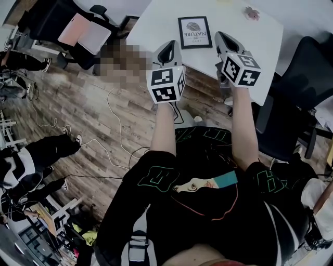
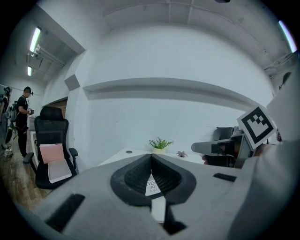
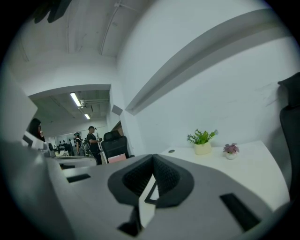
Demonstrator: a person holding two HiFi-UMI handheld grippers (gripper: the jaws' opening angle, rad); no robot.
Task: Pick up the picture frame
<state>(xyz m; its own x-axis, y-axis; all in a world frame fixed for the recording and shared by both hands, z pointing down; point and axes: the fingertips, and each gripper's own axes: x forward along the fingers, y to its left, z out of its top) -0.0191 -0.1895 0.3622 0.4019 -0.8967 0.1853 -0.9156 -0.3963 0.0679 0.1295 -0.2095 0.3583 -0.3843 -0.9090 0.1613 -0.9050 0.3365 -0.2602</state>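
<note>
The picture frame (image 1: 194, 32), black-edged with a white print, lies flat on the white table (image 1: 156, 21) near its front edge. My left gripper (image 1: 168, 47) hovers just short of the table edge, left of the frame's near corner, with its jaws together and nothing in them. My right gripper (image 1: 220, 36) hangs over the table edge just right of the frame, jaws also together and empty. Through the slit under the closed tips, the left gripper view (image 2: 151, 157) shows a strip of the frame (image 2: 151, 184). The right gripper view (image 3: 153, 157) shows a dark frame corner (image 3: 150, 193).
A black office chair (image 1: 299, 78) stands close at the right of the table. Another chair with pink pads (image 1: 78, 32) is at the left. Cables (image 1: 117, 130) trail over the wooden floor. A small pink plant (image 1: 252, 12) and a green plant (image 2: 160, 144) sit at the table's far side.
</note>
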